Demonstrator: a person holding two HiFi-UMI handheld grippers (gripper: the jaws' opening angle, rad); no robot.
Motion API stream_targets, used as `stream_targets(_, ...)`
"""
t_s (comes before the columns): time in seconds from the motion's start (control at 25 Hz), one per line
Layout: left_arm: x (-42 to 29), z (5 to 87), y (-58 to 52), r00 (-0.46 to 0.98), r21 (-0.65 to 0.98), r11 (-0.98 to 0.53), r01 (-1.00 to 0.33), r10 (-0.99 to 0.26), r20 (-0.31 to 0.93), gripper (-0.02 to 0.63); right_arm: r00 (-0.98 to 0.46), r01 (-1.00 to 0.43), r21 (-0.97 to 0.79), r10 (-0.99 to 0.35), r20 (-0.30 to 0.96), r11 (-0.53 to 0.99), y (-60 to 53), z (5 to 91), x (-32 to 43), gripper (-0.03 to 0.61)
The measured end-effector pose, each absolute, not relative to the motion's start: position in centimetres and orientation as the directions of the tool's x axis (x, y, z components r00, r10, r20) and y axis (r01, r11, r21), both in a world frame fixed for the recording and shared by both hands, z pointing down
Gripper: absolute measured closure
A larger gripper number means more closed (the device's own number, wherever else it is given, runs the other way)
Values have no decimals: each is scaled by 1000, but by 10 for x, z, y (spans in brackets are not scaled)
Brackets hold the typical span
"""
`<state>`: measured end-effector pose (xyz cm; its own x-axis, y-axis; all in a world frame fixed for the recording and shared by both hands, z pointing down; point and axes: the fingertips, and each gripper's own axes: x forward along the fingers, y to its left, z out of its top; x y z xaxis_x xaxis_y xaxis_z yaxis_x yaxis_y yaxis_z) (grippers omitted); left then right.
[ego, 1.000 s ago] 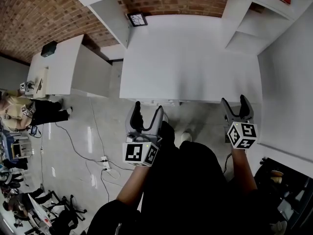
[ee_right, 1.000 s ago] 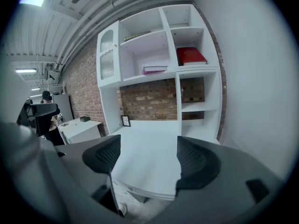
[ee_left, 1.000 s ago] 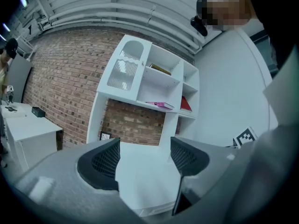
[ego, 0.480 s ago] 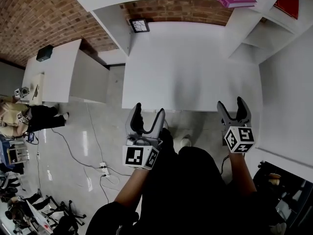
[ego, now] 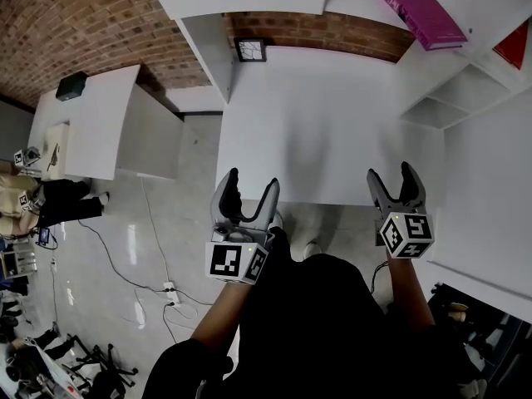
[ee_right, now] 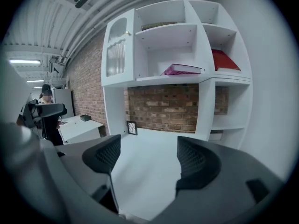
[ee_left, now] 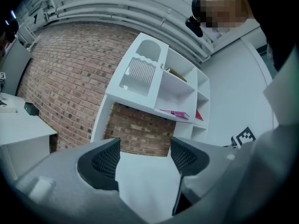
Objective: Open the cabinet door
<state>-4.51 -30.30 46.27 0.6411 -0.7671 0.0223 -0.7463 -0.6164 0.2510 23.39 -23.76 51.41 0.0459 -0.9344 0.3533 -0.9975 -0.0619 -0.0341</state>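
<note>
Left gripper [ego: 252, 183] and right gripper [ego: 391, 173] both spread, empty, over white countertop [ego: 332, 123]; white ribbed-glass cabinet door [ee_right: 117, 50] shut, high upper-left, well apart, so a long reach risks jaws slipping off.

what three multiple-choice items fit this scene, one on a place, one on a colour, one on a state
1. Where does the framed picture stand?
A. on the white counter, against the brick wall
B. on the top shelf
C. on the floor

2. What colour is the book lying on the shelf?
A. green
B. magenta
C. black

3. What state is the cabinet door in?
A. swung wide open
B. taken off
C. shut

Answers:
1 A: the head view shows it at the counter's back edge, at the foot of the brick.
2 B: its cover reads magenta in the head view and the right gripper view.
3 C: it sits flush with the shelf unit.
</note>
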Motion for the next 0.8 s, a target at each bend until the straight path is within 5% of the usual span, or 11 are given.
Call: stream_targets(0.8, -36, 432, -391, 705, 235, -693, -681, -708, -44, 287, 51, -996, -55, -947, 318, -72, -321, 492, 200, 215)
